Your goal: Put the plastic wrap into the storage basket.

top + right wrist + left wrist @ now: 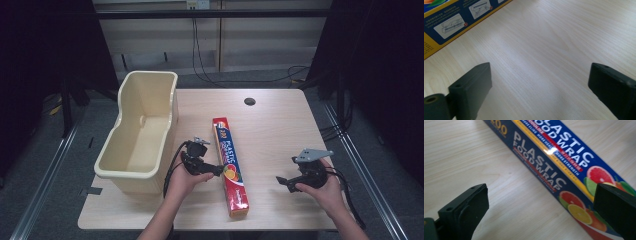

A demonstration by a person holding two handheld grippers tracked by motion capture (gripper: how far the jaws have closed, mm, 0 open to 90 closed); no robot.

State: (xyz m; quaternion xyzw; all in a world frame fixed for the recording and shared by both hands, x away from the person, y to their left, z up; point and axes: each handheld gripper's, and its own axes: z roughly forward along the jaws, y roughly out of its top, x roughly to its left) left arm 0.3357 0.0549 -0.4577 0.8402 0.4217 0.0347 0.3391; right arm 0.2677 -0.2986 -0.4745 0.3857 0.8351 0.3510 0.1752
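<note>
A long box of plastic food wrap (229, 150), red and blue with fruit pictures, lies lengthwise in the middle of the wooden table (280, 125). My left gripper (219, 170) is at the box's left side, jaws pointing at it. In the left gripper view the left gripper (540, 192) is open, the box (554, 162) runs across just ahead, and one jaw overlaps its fruit end. My right gripper (281, 181) is held to the right of the box, apart from it. It (539, 72) is open over bare wood, with the box's printed side (454, 17) at the upper left.
A tall beige plastic tub (172, 107) stands on the table's left part, close to the left hand. A dark round hole (249, 101) is in the tabletop at the back. Cables trail from both grippers toward the table's near edge.
</note>
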